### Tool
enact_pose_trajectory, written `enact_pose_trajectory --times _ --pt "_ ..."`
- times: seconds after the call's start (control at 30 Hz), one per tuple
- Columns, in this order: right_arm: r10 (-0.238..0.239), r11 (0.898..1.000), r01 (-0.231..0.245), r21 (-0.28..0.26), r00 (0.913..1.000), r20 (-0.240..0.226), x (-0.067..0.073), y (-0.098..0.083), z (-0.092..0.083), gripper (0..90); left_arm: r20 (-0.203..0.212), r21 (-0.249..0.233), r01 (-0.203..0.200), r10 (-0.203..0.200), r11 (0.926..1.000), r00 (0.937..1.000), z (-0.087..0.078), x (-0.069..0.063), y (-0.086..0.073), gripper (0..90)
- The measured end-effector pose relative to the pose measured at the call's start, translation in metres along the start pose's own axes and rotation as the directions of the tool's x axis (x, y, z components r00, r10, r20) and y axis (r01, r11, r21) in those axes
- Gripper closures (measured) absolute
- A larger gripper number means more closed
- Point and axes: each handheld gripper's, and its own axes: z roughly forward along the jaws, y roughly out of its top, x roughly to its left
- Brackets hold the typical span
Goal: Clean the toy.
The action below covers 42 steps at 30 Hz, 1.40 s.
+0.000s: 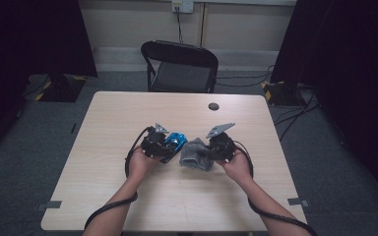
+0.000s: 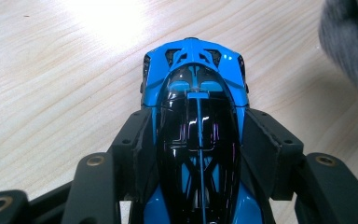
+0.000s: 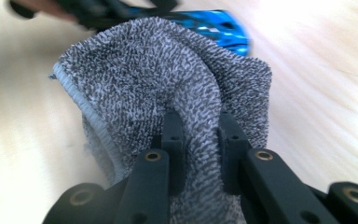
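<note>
A glossy blue and black toy car [image 2: 196, 116] sits between the pads of my left gripper [image 2: 198, 140], which is shut on its sides. From the high view the toy car [image 1: 176, 141] lies at the middle of the table with my left gripper [image 1: 163, 146] on its left. My right gripper [image 3: 199, 135] is shut on a fold of a grey terry cloth [image 3: 168, 88]. The cloth [image 1: 195, 155] hangs from my right gripper [image 1: 211, 151] just right of the car. The car's blue end [image 3: 221, 25] peeks over the cloth in the right gripper view.
The light wooden table [image 1: 128, 113] has a dark round cable hole [image 1: 213, 106] near its far edge. A black folding chair [image 1: 179, 66] stands behind the table. Dark curtains hang at both sides, and cables lie on the grey floor at right.
</note>
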Motion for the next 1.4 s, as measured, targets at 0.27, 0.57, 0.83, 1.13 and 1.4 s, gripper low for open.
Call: enact_pose_trajectory --times 0.27,0.57,0.83,1.13,1.4 --pt "-0.1 0.994 0.103 0.04 0.9911 -0.088 0.035 0.004 0.021 77.2 -0.004 -0.007 0.013 -0.013 0.9999 0.9999 0.0 -0.001 0.0 44.4" --pt "-0.155 0.983 0.168 0.079 0.9765 -0.15 0.055 0.01 0.054 77.1 -0.003 -0.002 0.01 -0.01 0.9999 0.9999 0.0 -0.001 0.0 44.4" --pt "-0.125 0.985 0.143 0.093 0.9774 -0.17 0.049 0.015 0.076 77.3 -0.006 -0.008 0.009 -0.009 0.9999 0.9999 -0.001 -0.001 -0.002 44.4" --pt "-0.111 0.987 0.128 0.098 0.9802 -0.164 0.04 0.016 0.078 77.3 -0.008 -0.013 0.014 -0.014 0.9998 0.9999 -0.002 -0.002 -0.003 44.4" --pt "-0.09 0.991 0.104 0.089 0.9846 -0.15 0.036 0.013 0.077 77.2 -0.008 -0.01 0.007 -0.007 0.9999 0.9999 -0.002 -0.002 -0.004 44.4"
